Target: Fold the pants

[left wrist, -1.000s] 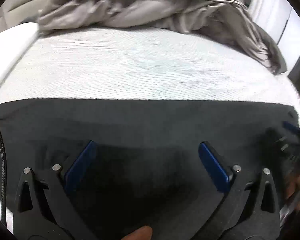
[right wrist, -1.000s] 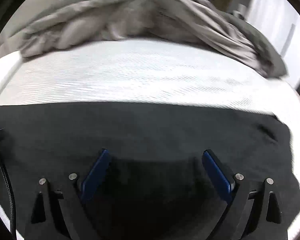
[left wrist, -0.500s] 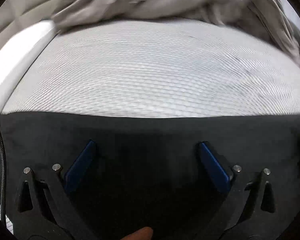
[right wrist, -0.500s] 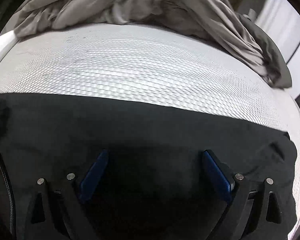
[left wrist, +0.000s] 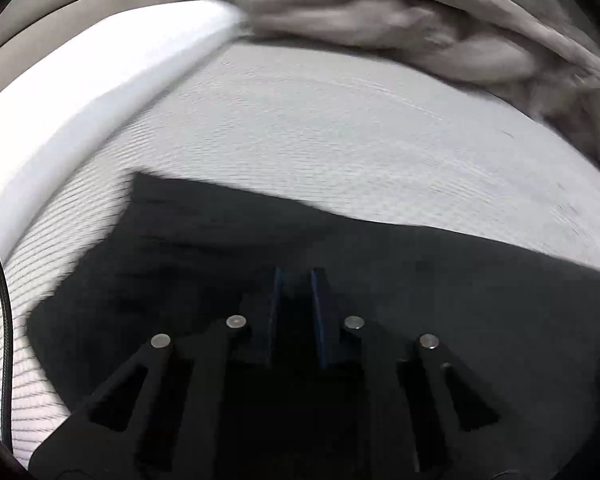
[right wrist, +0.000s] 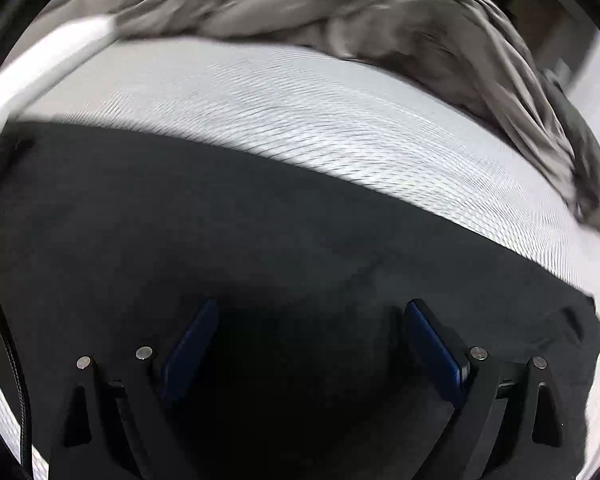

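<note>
The black pants (left wrist: 440, 280) lie flat on a white textured bed sheet (left wrist: 340, 128). In the left wrist view my left gripper (left wrist: 296, 280) has its blue pads close together over the dark cloth near the pants' left end, pinching a fold of the fabric. In the right wrist view the pants (right wrist: 180, 208) fill the lower half. My right gripper (right wrist: 312, 312) is wide open just above the cloth, with its blue pads (right wrist: 432, 344) far apart and nothing between them.
A crumpled grey duvet (left wrist: 440, 28) is bunched along the far side of the bed, also in the right wrist view (right wrist: 340, 12). The white mattress edge (left wrist: 80, 92) runs along the left. A black cable (left wrist: 0, 280) hangs at the left.
My left gripper has shut, from wide open to pads nearly together, and swung toward the pants' left end. My right gripper stays open and has shifted slightly.
</note>
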`<state>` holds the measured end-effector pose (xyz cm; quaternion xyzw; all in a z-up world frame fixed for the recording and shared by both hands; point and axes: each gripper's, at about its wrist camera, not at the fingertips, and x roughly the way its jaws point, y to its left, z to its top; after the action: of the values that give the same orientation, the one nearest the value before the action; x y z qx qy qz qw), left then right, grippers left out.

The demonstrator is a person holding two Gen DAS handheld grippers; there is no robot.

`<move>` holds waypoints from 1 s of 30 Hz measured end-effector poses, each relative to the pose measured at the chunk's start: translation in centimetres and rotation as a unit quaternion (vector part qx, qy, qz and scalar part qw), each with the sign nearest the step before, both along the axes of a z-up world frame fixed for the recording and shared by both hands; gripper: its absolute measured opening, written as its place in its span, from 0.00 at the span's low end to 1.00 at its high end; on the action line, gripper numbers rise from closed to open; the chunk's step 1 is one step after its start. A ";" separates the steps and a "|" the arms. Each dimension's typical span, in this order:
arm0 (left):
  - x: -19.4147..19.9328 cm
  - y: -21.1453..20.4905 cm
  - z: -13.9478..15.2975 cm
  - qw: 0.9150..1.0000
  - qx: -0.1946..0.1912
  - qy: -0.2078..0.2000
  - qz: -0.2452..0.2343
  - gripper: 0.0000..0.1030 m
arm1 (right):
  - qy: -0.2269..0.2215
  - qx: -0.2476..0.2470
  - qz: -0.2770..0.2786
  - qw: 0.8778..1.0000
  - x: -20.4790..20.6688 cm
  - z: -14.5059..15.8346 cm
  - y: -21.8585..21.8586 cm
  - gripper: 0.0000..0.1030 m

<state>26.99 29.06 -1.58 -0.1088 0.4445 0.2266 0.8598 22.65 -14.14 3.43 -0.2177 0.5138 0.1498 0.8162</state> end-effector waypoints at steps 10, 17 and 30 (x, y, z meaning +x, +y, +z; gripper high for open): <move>-4.5 1.5 1.0 0.993 -0.077 -0.032 -0.085 0.08 | -0.011 0.047 -0.012 0.999 -0.9 1.5 -1.1 0.93; -6.5 4.1 -0.3 0.998 -0.052 -0.008 -0.033 0.09 | -0.023 0.022 0.030 0.999 -2.6 1.6 0.5 0.93; -9.9 -3.7 -0.2 0.988 -0.018 0.034 -0.151 0.28 | 0.011 0.050 0.067 0.996 -5.9 1.2 -0.5 0.93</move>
<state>17.04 25.39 -1.77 -0.0478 0.4883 0.0897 0.8667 16.72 -14.68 4.65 -0.2090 0.4990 0.2325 0.8083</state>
